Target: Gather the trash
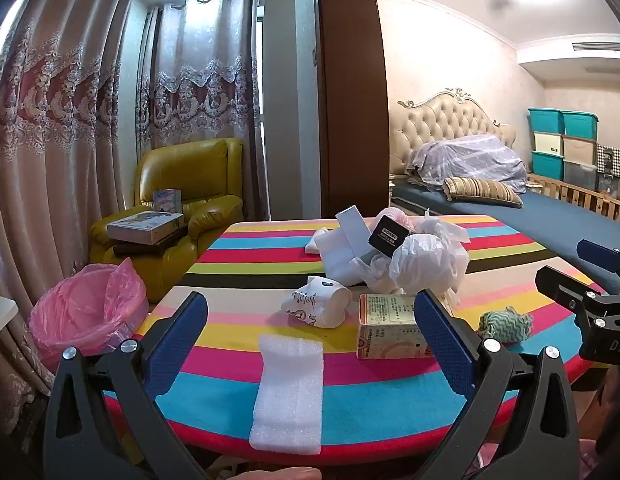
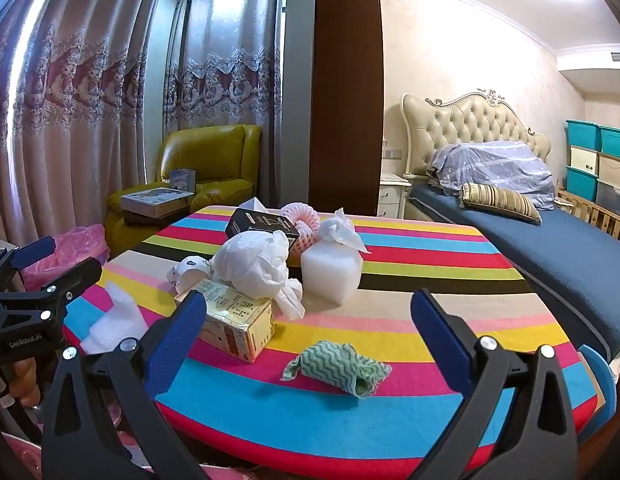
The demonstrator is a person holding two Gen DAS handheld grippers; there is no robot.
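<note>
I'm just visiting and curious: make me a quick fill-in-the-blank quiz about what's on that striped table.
1. The bin beside the table is lined with a ____ bag.
2. The white foam sheet lies between the fingers of the ____ hand-held gripper.
3. The crumpled cloth in front of the right hand-held gripper is white and ____.
4. Both hand-held grippers are ____.

Missing words: pink; left; green; open
</note>
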